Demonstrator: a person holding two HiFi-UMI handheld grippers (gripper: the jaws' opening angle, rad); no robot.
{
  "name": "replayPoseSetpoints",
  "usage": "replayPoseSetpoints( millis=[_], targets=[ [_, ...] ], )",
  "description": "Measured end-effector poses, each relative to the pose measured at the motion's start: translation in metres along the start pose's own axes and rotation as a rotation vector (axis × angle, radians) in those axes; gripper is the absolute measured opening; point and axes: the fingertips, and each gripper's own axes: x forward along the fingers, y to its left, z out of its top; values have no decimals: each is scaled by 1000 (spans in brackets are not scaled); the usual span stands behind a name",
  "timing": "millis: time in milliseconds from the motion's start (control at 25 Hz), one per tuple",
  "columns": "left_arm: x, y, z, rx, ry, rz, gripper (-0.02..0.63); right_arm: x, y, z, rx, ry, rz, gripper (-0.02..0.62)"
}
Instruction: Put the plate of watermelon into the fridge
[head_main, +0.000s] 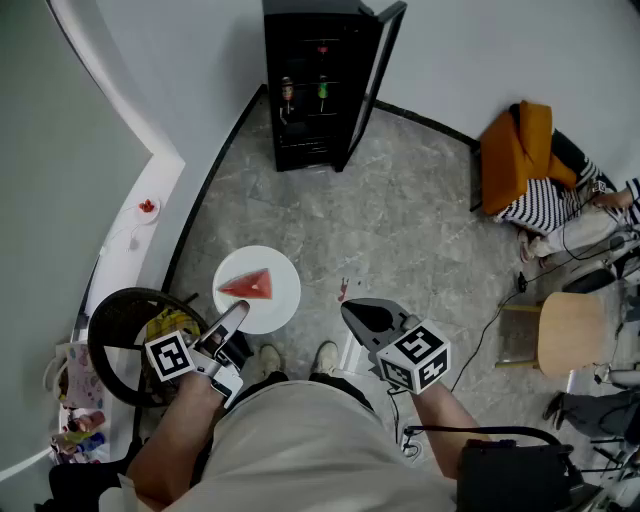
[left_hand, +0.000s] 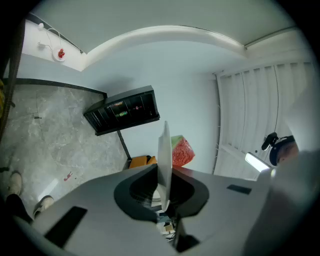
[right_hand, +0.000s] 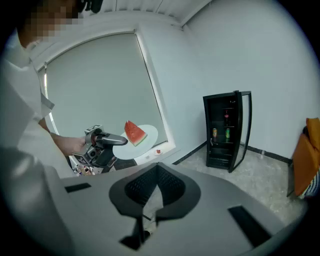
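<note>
A grey marbled floor (head_main: 400, 230) is stretching out under white walls, and a black fridge (head_main: 318, 85) is standing against the far wall with its glass door (head_main: 378, 70) hanging open to its right. Two drink cans (head_main: 305, 92) are sitting on a shelf inside it. An orange cushion (head_main: 515, 150) is leaning in the right corner, beside a person in striped clothes (head_main: 555, 205).

The person with the grippers is standing well back from the fridge. The left gripper (head_main: 238, 312) is clamping the near rim of a white plate (head_main: 283, 300), its jaws pressing tight on the thin edge, as the left gripper view is showing with the plate seen edge-on between them. The plate is hanging in the air above the floor, roughly level, well apart from the fridge. A wedge of watermelon (head_main: 250, 287) is lying on it.

The right gripper (head_main: 352, 310) is hovering just right of the plate, not touching it, its jaws closed together on nothing.
</note>
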Motion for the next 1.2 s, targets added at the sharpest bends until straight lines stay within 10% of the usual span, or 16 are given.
replayPoseSetpoints(
  millis=[600, 1200],
  targets=[
    [-35, 34, 43, -18, 120, -21, 32, 90, 59, 13, 41, 145, 6, 14],
    [133, 57, 124, -38, 139, 0, 32, 139, -110, 80, 60, 144, -32, 17]
  ],
)
